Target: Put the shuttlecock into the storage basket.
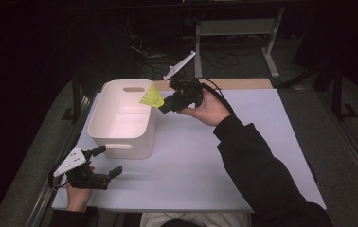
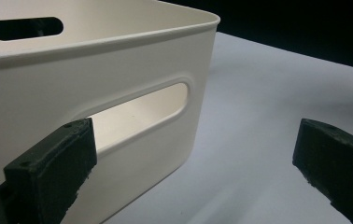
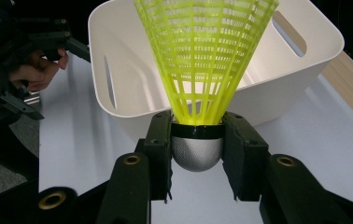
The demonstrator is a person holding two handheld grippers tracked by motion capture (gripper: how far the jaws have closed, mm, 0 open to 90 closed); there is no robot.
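A yellow plastic shuttlecock (image 1: 152,98) (image 3: 205,60) with a silver rounded head is pinched at its head by my right gripper (image 1: 165,105) (image 3: 197,140), which is shut on it. Its mesh skirt points toward a white plastic bin (image 1: 122,118) (image 3: 132,70) and reaches just over the bin's right rim. My left gripper (image 1: 106,161) (image 2: 193,154) rests near the table's front left corner, jaws wide open with nothing between them, just in front of the bin's near handle slot (image 2: 142,112).
The white table top (image 1: 205,161) carries the bin at its left. A wooden strip (image 1: 243,83) runs along the far edge. A white metal frame (image 1: 236,28) and cables stand on the dark floor beyond.
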